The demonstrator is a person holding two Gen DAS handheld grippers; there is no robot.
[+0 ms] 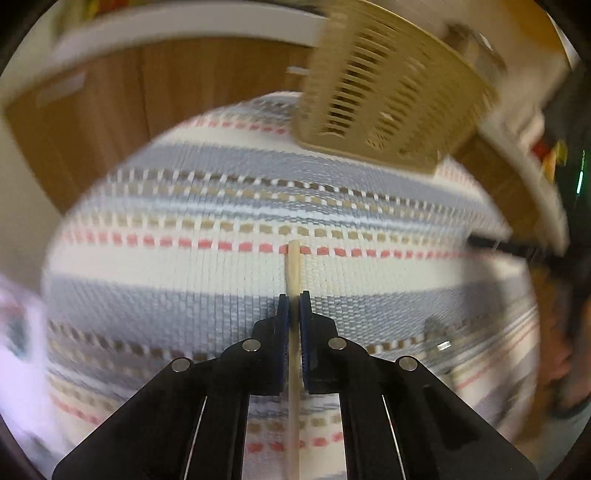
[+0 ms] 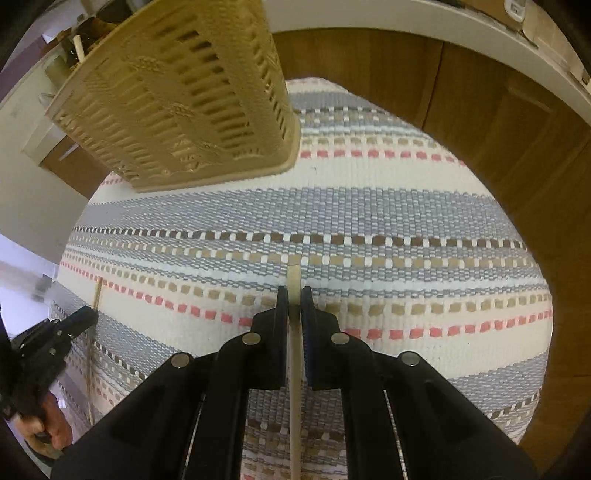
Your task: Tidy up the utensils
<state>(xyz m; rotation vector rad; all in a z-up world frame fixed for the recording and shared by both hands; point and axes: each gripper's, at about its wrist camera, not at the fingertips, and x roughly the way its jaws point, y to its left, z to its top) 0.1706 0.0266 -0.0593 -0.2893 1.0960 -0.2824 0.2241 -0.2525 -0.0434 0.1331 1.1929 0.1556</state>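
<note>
My left gripper [image 1: 294,297] is shut on a thin wooden stick [image 1: 293,264], likely a chopstick, whose tip pokes out past the pads above a striped woven mat [image 1: 221,184]. My right gripper [image 2: 294,291] is shut on a second wooden stick [image 2: 294,277] in the same way. A beige slotted plastic basket [image 1: 388,88] stands at the mat's far edge; it also shows in the right wrist view [image 2: 184,99], upper left. The left gripper [image 2: 79,317] with its stick [image 2: 98,291] shows at the left edge of the right wrist view. The left view is motion-blurred.
The mat [image 2: 369,206] lies on a brown wooden tabletop [image 2: 517,166] with a white rim [image 2: 406,22] behind. A small metal object [image 1: 441,341] lies on the mat at the right. A wooden utensil handle [image 2: 78,46] sticks up behind the basket.
</note>
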